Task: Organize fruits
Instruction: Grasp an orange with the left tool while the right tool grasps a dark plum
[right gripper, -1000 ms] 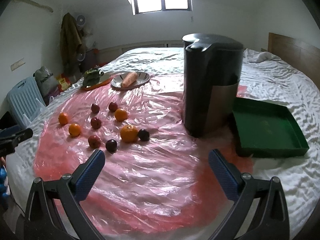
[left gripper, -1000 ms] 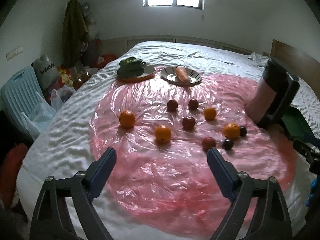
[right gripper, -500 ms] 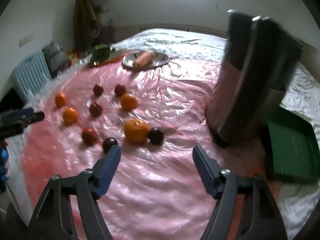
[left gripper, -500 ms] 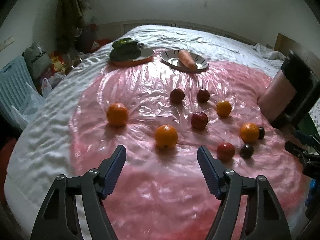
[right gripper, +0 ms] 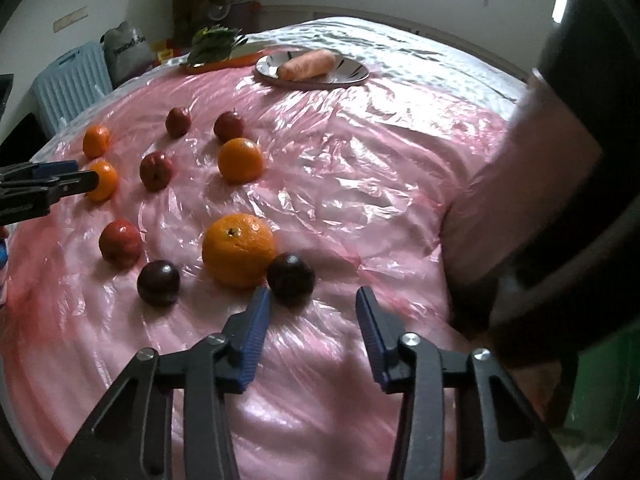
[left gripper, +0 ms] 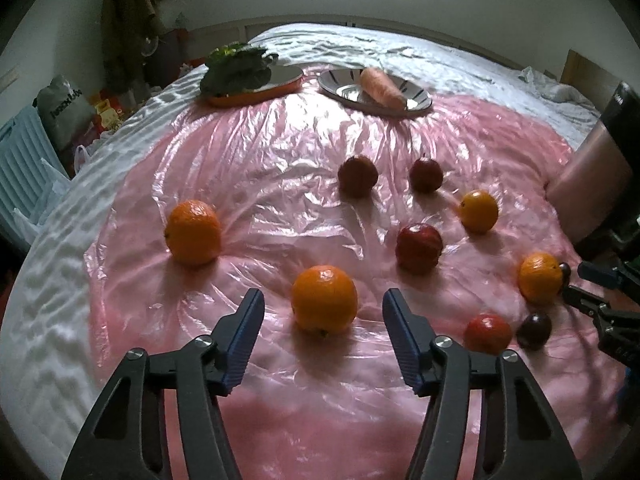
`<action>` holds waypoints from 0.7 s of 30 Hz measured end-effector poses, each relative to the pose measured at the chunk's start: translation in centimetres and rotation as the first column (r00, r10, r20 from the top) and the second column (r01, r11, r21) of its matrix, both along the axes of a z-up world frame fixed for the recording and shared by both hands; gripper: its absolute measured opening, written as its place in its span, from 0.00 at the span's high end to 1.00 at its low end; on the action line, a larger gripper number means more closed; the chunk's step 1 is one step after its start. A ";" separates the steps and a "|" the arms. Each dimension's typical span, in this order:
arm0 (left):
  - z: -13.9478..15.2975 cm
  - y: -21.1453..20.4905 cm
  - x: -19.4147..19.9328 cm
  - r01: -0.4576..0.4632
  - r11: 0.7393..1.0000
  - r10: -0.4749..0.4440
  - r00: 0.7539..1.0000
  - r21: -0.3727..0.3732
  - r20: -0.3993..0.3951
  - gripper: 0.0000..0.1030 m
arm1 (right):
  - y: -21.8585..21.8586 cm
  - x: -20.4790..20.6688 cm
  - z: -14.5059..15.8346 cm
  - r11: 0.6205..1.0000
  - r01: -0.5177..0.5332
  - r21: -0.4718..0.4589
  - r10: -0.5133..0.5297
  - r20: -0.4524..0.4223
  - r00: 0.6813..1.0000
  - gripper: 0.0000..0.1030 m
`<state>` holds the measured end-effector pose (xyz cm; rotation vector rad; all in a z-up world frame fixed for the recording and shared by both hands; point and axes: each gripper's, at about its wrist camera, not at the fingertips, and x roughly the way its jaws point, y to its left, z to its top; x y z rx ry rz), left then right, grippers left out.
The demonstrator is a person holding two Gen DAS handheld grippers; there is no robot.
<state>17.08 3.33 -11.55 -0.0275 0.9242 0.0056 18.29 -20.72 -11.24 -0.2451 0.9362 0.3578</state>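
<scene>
At right frame edge, the tall dark plastic jug (right gripper: 568,184) is cut off and blurred. Left tongs (left gripper: 323,308) are closing around, not touching, a round orange (left gripper: 324,299) lower centre on the pink plastic sheet (left gripper: 280,208). Right tongs (right gripper: 313,300) are closing, empty, just beside a dark round plum (right gripper: 291,278); bare sheet lies right.

Both wrist cams look down, close; both see fruit on pink sheet (left gripper: 280,168), R view blurry-ish.

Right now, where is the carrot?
In the left wrist view the carrot lies on the striped plate at the far edge of the pink sheet, right of the tray of greens.
</scene>
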 end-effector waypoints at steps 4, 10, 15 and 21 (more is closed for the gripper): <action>-0.7 -0.1 0.4 -0.001 1.000 0.001 1.000 0.004 -0.016 0.49 | 0.4 0.8 -0.4 1.000 -0.028 0.007 0.028 -0.017 0.999 0.57; -1.2 0.1 1.2 0.002 1.000 -0.002 0.999 0.003 -0.032 0.56 | 1.1 1.9 -0.8 0.998 -0.069 0.016 0.069 -0.034 0.997 0.95; -1.5 -0.1 1.4 0.011 1.000 -0.011 0.999 0.007 -0.040 0.57 | 1.3 2.2 -0.8 0.997 -0.075 0.021 0.076 -0.032 0.997 0.95; -1.6 -0.2 1.8 0.026 1.000 -0.025 0.999 0.002 -0.046 0.62 | 1.5 2.5 -0.9 0.995 -0.095 0.026 0.096 -0.038 0.995 0.94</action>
